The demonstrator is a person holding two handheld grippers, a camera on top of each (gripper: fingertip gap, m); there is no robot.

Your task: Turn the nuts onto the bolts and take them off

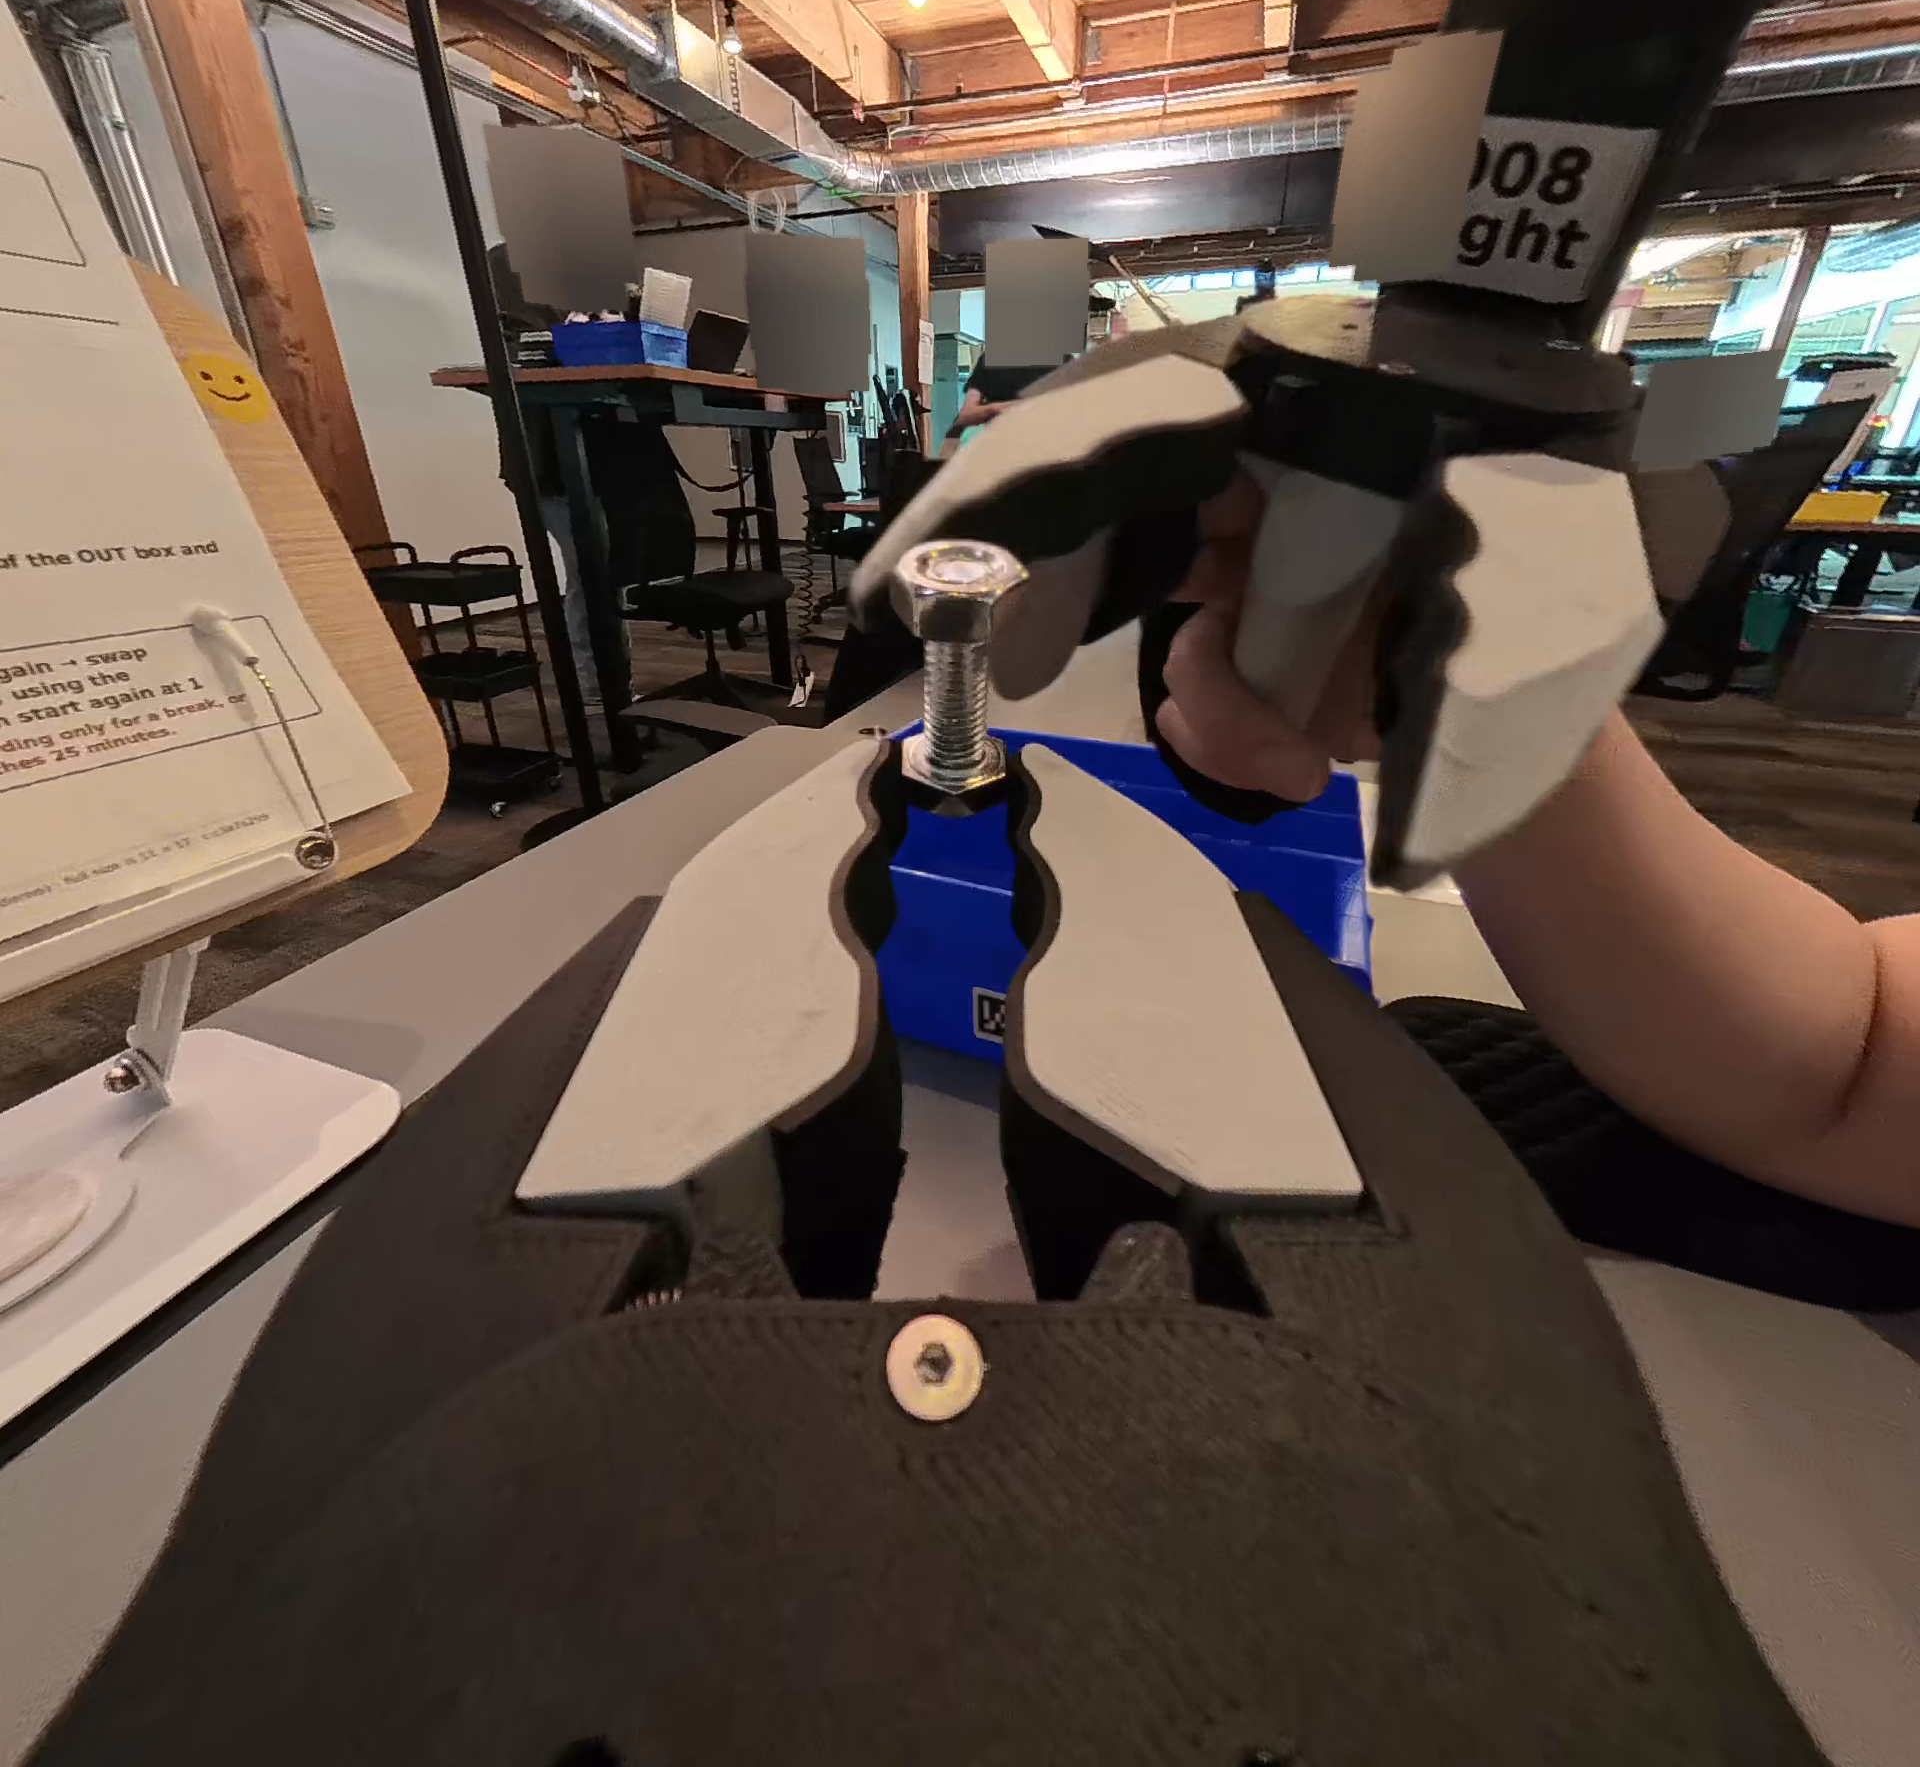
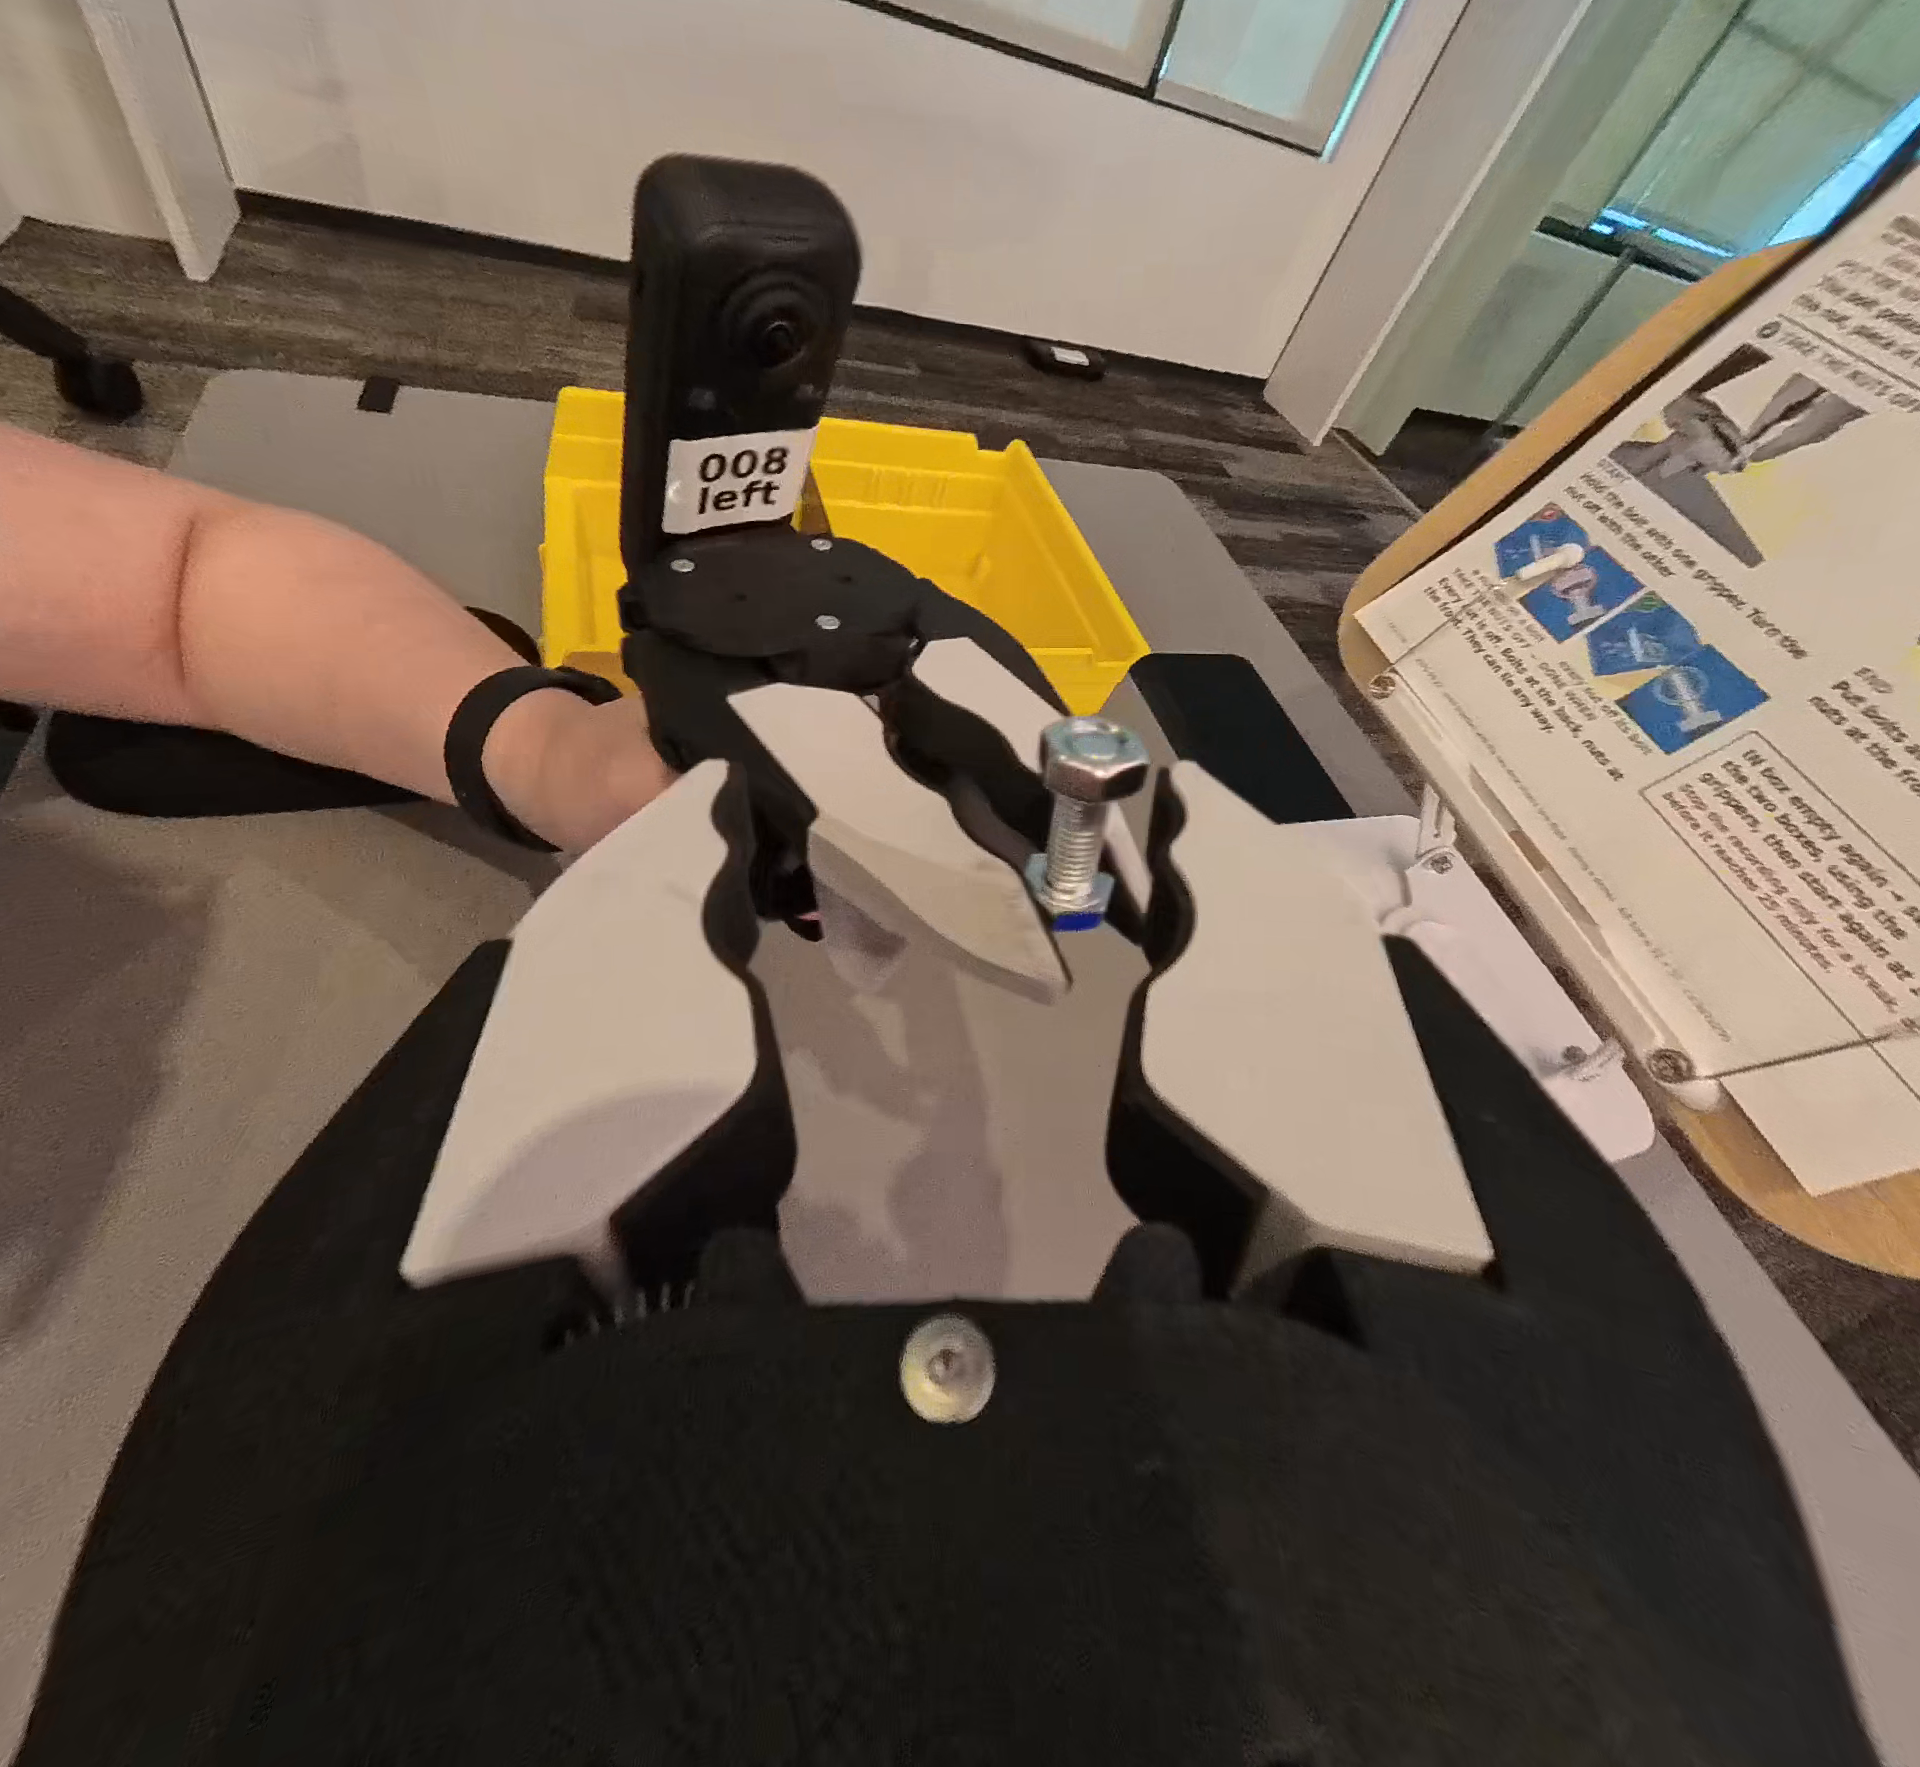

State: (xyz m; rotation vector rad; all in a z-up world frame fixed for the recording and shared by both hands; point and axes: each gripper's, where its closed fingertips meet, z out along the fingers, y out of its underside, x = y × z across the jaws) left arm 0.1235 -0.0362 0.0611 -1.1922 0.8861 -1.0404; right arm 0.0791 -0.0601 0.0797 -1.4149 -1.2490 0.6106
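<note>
Bolt [image 1: 958,647] is standing upright just above centre of your left wrist view, hex head on top, and your left gripper [image 1: 954,787] is pinching the nut [image 1: 953,770] at its lower end, fingers drawn in close around it. Your right gripper [image 2: 948,844] is sitting spread wide and gripping nothing; in its own view the bolt [image 2: 1081,808] is rising right of centre, just inside the right-hand fingertip. In the left view that gripper is hanging blurred at the upper right, one fingertip [image 1: 1039,616] just beside the bolt head. A blue bin [image 1: 1226,896] is sitting behind the bolt, a yellow bin [image 2: 977,564] behind your left gripper, and an instruction sheet [image 2: 1683,720] is leaning at the right edge.
</note>
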